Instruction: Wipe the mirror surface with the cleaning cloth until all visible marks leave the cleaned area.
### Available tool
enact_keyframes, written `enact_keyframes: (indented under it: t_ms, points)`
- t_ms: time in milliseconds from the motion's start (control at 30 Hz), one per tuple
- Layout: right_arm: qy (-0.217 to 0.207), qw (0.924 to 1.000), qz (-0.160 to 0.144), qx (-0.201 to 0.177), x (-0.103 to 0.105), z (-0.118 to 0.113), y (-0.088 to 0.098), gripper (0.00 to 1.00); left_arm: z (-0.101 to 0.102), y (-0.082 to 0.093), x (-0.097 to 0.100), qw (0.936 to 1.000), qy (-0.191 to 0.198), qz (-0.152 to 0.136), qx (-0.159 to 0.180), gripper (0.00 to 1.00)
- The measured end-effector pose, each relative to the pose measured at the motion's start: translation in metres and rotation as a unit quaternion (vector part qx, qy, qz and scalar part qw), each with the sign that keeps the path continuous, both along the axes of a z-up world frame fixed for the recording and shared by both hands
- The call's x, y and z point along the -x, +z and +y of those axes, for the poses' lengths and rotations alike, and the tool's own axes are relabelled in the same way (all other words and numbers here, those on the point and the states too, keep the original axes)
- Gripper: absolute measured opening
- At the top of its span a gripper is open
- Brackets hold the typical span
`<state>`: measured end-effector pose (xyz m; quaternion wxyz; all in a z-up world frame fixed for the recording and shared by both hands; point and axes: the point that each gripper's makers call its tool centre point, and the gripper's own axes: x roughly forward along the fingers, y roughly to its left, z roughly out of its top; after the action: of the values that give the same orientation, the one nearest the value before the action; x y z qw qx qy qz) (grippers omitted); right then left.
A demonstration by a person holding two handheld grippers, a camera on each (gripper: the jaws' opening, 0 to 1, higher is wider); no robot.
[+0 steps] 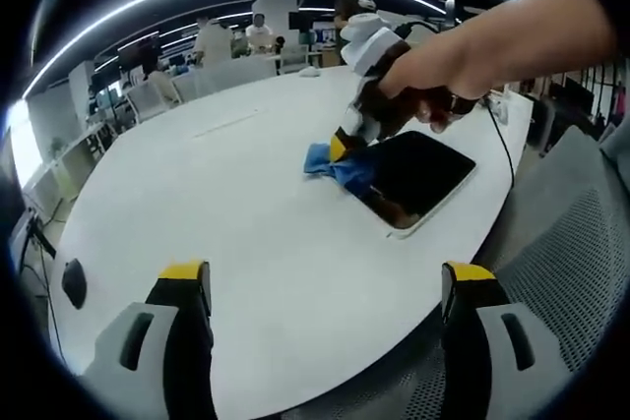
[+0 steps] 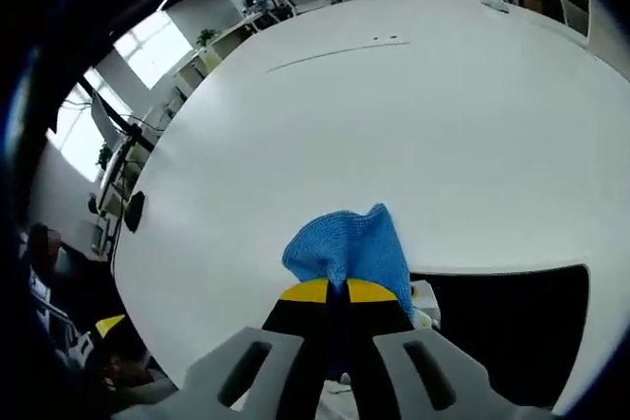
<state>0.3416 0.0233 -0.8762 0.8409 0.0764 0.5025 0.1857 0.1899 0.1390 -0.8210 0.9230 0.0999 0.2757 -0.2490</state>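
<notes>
In the left gripper view my left gripper (image 1: 325,287) hangs over the near edge of the white bench (image 1: 246,204) with its yellow-tipped fingers (image 1: 185,272) wide apart and holding nothing. Across the bench, near its right edge, the mirror (image 1: 418,176) lies flat and dark in its white frame. My right gripper (image 1: 340,148), held in my hand (image 1: 443,71), presses the blue cleaning cloth (image 1: 335,164) down at the mirror's left end. A grey mesh chair (image 1: 561,253) stands just off the bench's right edge.

In the right gripper view my fingers (image 2: 307,292) are clamped together on the cleaning cloth (image 2: 349,248), which bunches up on the bench (image 2: 394,125) just beside the mirror (image 2: 512,327); the dark glass lies to the right of the cloth.
</notes>
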Motion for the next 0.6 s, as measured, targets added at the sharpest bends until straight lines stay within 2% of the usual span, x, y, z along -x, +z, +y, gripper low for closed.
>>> enact_keyframes:
  t_ms: [133,300,400,600]
  points:
    - [-0.002,1.0,-0.006,0.002,0.003,-0.001,0.001,0.0,0.0,0.0,0.0,1.0,-0.002,-0.001,-0.001,0.99]
    - [0.002,1.0,-0.009,0.003,0.019,-0.001,0.006,0.0,-0.001,0.002,0.0,1.0,-0.003,-0.005,0.001,0.99]
    - [0.007,0.9999,-0.011,0.004,0.019,-0.001,-0.001,0.0,-0.002,0.002,0.0,1.0,-0.004,-0.005,0.002,0.99]
    - [0.008,0.9999,-0.01,0.001,0.029,-0.003,-0.002,0.0,-0.001,0.002,-0.001,1.0,-0.002,-0.008,0.002,0.99]
